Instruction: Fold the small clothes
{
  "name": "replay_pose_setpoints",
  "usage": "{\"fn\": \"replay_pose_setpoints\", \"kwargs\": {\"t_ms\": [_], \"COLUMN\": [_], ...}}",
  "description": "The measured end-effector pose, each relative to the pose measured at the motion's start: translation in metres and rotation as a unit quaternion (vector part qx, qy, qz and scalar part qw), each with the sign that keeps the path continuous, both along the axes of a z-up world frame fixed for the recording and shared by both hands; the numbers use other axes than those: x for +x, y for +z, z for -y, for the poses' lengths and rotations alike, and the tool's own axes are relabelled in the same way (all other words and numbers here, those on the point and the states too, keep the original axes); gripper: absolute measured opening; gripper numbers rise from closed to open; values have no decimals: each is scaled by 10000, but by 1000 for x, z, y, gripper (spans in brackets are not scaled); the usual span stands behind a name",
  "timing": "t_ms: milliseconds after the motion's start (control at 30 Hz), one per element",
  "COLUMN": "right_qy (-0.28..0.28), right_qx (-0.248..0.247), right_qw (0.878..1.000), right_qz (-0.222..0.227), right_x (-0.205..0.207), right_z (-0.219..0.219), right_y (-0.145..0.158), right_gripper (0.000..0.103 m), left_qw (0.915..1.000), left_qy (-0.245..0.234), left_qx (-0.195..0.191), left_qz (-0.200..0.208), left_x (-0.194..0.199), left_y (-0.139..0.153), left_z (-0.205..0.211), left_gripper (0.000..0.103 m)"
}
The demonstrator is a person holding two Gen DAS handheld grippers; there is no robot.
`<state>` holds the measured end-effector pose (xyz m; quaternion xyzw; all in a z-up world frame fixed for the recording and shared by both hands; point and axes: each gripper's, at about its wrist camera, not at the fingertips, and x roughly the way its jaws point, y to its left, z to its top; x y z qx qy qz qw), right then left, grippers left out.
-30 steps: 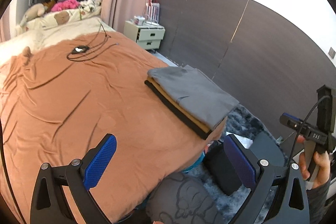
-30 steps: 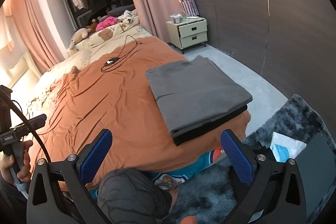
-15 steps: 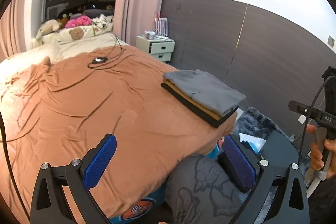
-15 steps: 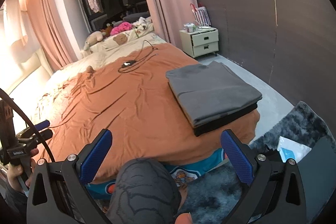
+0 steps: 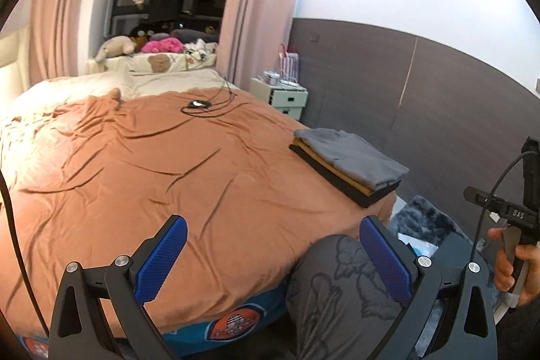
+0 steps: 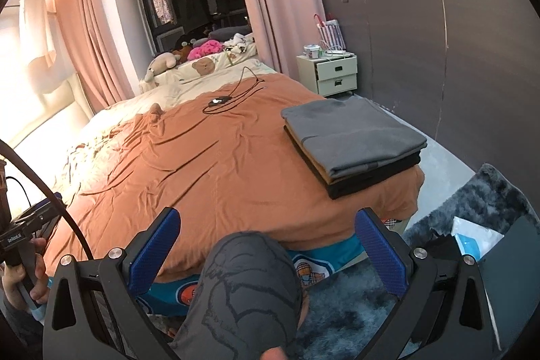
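A stack of folded clothes (image 5: pixel 351 161) (image 6: pixel 354 137), grey on top of tan and black, rests at the bed's near right corner. My left gripper (image 5: pixel 271 253) is open with nothing between its blue pads, held back from the bed's near edge and left of the stack. My right gripper (image 6: pixel 266 247) is also open and empty, above the person's knee and short of the stack. The right gripper's handle (image 5: pixel 506 211) shows at the right edge of the left wrist view, held in a hand.
An orange sheet (image 5: pixel 168 177) covers the bed; a black cable with a small device (image 6: pixel 219 100) lies at its far side. Plush toys (image 6: pixel 202 49) and pillows sit beyond. A white nightstand (image 6: pixel 332 71) stands by the wall. The person's knee (image 6: pixel 249 285) and a dark rug (image 6: pixel 472 204) lie below.
Both grippers have lifted and pulled back from the bed, so the folded stack sits farther away and more of the room shows. Both stayed open and empty.
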<state>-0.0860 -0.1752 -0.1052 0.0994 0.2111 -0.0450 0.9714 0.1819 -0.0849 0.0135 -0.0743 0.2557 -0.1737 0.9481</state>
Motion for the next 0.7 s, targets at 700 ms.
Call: {"fn": "replay_pose_setpoints", "kwargs": {"t_ms": [700], "right_qy": [-9], "right_qx": [163], "right_qw": [9997], "right_qz": [190], "right_x": [-5], "right_z": [-55], "right_y": [-37], "right_gripper": [103], "left_qw": [9955], "left_qy": [711], "left_qx": [519], "left_qz": [361], "left_x": [-76], "left_y": [-20], "left_z": [-40], "left_gripper": [103]}}
